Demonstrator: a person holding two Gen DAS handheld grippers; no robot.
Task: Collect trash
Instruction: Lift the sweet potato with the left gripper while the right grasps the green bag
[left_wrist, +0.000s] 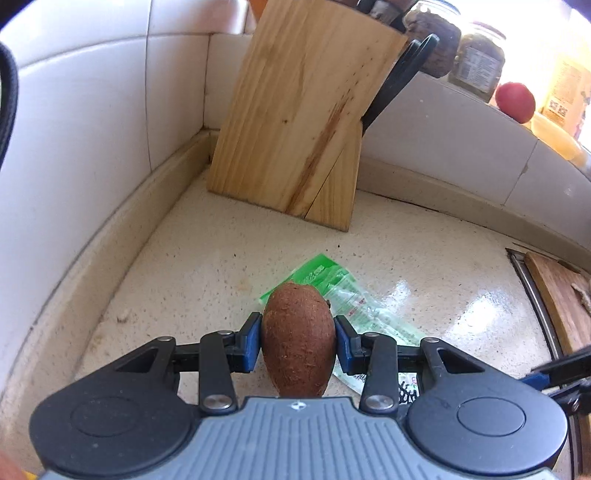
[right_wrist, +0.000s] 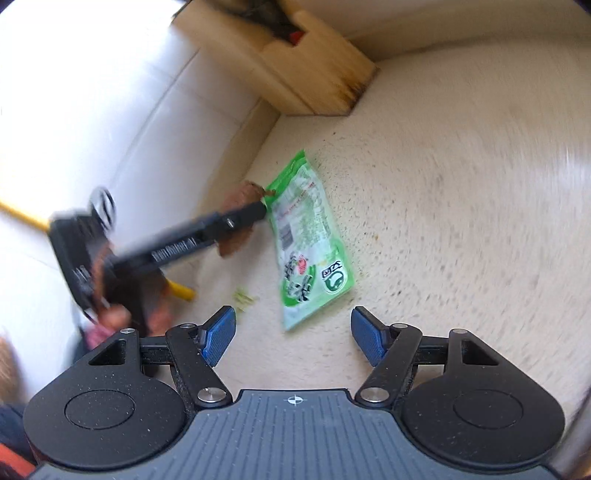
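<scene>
Wrapper (left_wrist: 334, 295) half hidden — brown husk (left_wrist: 299, 339) in left claw (left_wrist: 298, 341).

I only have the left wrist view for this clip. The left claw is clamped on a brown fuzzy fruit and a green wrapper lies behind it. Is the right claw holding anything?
Observer: No. The right claw is open and empty, hovering above the counter.
Operator: Is it near the wrapper?
Observer: Yes, the green wrapper lies flat just ahead of its fingertips, not between them.
Operator: Any other trash my view misses?
Observer: A few small greenish scraps lie left of the wrapper's near end.
</scene>
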